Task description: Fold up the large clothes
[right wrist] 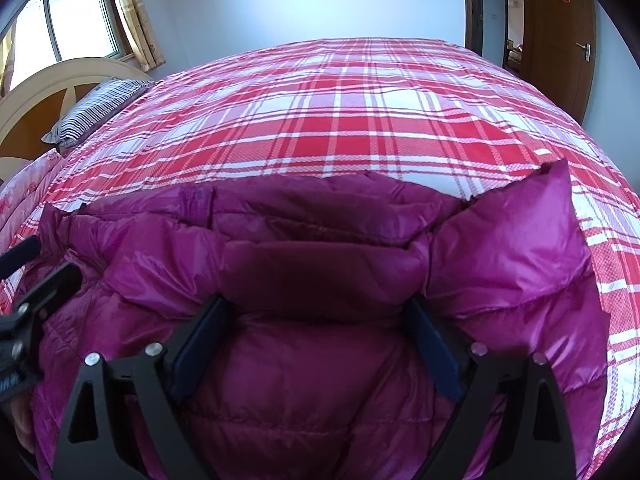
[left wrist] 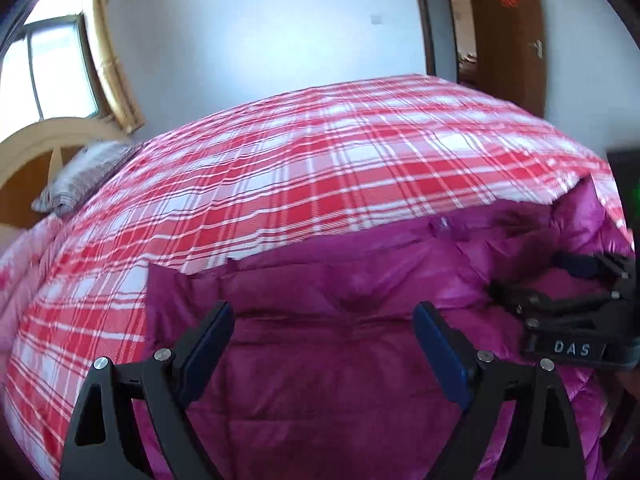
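A magenta quilted down jacket (left wrist: 344, 332) lies on the near edge of the bed and fills the lower half of both views (right wrist: 320, 264). My left gripper (left wrist: 324, 332) is open, its fingers spread wide just above the jacket's flat dull side. My right gripper (right wrist: 318, 332) is open, its fingers either side of a puffed fold of the jacket. A shiny sleeve or flap (right wrist: 516, 240) sticks up at the right. The right gripper shows at the right edge of the left wrist view (left wrist: 568, 304). The left gripper shows at the left edge of the right wrist view (right wrist: 24, 300).
The bed carries a red and white plaid cover (right wrist: 352, 120). A striped pillow (right wrist: 92, 108) lies by the wooden headboard (right wrist: 52, 84) at the left. A window with curtains (right wrist: 80, 20) is behind it. A brown door (right wrist: 560, 40) stands at the right.
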`<state>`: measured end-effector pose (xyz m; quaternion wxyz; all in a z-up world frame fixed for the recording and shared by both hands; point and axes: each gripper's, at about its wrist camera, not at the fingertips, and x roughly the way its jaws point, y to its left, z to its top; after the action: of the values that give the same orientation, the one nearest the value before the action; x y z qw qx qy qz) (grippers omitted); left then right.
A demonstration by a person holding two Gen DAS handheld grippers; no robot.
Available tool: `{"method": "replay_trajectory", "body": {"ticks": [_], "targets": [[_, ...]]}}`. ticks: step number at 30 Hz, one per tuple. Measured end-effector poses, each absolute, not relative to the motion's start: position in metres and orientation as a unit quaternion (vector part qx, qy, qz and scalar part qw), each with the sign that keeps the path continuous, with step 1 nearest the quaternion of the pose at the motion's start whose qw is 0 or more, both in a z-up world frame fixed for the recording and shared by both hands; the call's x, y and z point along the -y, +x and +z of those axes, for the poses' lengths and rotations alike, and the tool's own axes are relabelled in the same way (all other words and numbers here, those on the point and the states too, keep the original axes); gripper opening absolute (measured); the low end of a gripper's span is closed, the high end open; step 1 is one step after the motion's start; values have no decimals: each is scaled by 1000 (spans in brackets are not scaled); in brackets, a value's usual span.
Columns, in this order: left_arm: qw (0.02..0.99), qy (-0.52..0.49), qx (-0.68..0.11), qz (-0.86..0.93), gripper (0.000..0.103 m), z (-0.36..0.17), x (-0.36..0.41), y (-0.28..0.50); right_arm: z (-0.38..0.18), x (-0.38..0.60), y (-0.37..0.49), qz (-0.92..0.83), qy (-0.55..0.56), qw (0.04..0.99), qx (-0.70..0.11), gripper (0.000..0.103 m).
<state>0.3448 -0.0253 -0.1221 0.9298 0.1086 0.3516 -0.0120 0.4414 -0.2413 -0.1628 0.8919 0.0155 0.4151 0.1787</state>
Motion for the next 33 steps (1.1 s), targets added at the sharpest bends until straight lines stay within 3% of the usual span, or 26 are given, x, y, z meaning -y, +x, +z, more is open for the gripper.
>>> {"method": "replay_trajectory", "body": {"ticks": [3,8,22,27,33], "targets": [[915,135,-380,-11,91,-142,33,352,-163,240,442,177,14,892,-416,95],[913,98,-395,-21,96,-149,21,358,-164,240,443,175,12,892,-417,95],[909,96,-404,-16,102,-159,22,367,-162,237,444,166,0,891,-422,95],[911,90,-402,-18,102,-160,20,367,-145,253,419,158,32,900,-405,85],[911,88,-401,-18,102,-160,20,367,-132,258,374,180,8,915,-360,85]]}}
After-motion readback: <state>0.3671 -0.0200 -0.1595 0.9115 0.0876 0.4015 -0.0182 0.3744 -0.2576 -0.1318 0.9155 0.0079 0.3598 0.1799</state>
